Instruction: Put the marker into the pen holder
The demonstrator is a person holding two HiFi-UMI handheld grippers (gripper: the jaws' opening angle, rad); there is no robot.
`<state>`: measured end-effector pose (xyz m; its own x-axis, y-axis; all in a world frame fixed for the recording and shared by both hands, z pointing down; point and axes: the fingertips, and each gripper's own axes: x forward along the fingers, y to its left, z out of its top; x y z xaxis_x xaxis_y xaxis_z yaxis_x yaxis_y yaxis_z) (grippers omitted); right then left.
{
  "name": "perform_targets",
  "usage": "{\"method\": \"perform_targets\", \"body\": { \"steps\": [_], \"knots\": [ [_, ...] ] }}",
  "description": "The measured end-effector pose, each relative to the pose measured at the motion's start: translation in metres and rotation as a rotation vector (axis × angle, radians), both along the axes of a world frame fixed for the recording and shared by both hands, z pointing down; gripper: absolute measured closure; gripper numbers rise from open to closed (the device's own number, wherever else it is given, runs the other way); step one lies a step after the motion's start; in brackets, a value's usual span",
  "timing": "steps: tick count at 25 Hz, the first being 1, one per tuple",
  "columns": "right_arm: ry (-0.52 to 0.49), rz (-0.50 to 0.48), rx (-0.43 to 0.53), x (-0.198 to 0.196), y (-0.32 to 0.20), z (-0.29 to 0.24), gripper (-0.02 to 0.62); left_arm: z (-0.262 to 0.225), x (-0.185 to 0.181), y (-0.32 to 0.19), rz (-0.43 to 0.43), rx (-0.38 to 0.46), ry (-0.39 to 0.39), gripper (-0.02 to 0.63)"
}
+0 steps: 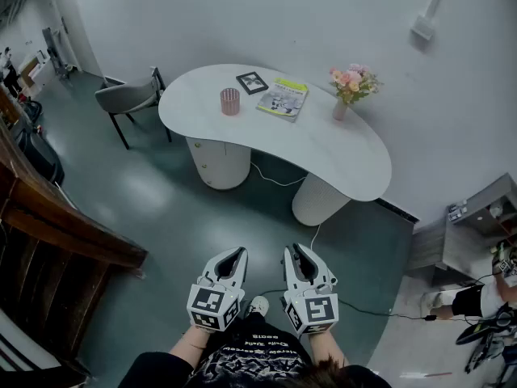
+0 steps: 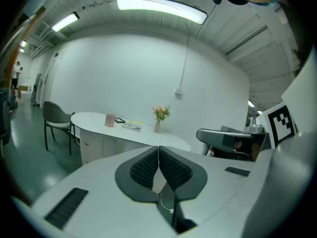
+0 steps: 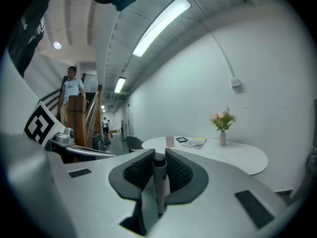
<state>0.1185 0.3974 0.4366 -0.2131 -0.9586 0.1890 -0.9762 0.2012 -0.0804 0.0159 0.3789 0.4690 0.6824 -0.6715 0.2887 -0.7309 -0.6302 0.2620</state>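
My right gripper [image 3: 158, 163] is shut on a grey marker [image 3: 159, 182] with a black cap, which lies lengthwise between the pads. My left gripper [image 2: 158, 155] is shut with nothing between its pads. In the head view both grippers, left [image 1: 233, 256] and right [image 1: 294, 253], hang low over the floor, well short of the white table [image 1: 323, 148]. The pink pen holder [image 1: 230, 101] stands on the table's left part. It also shows far off as a small pink pen holder [image 3: 170, 141] in the right gripper view and as a pen holder [image 2: 109, 120] in the left gripper view.
On the table lie a framed card [image 1: 252, 82], a magazine [image 1: 283, 99] and a vase of flowers [image 1: 350, 87]. A grey chair [image 1: 129, 99] stands at the table's left end. A cable [image 1: 367, 309] runs across the floor. A wooden stair rail [image 1: 56, 217] is at left.
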Motion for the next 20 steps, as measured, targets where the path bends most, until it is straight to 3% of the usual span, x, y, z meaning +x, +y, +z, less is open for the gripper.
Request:
{"method": "perform_targets", "body": {
  "steps": [20],
  "knots": [
    [-0.003,-0.008,0.011,-0.073,-0.019,-0.014,0.511,-0.015,-0.078,-0.024,-0.008,0.045,0.016,0.581]
  ]
}}
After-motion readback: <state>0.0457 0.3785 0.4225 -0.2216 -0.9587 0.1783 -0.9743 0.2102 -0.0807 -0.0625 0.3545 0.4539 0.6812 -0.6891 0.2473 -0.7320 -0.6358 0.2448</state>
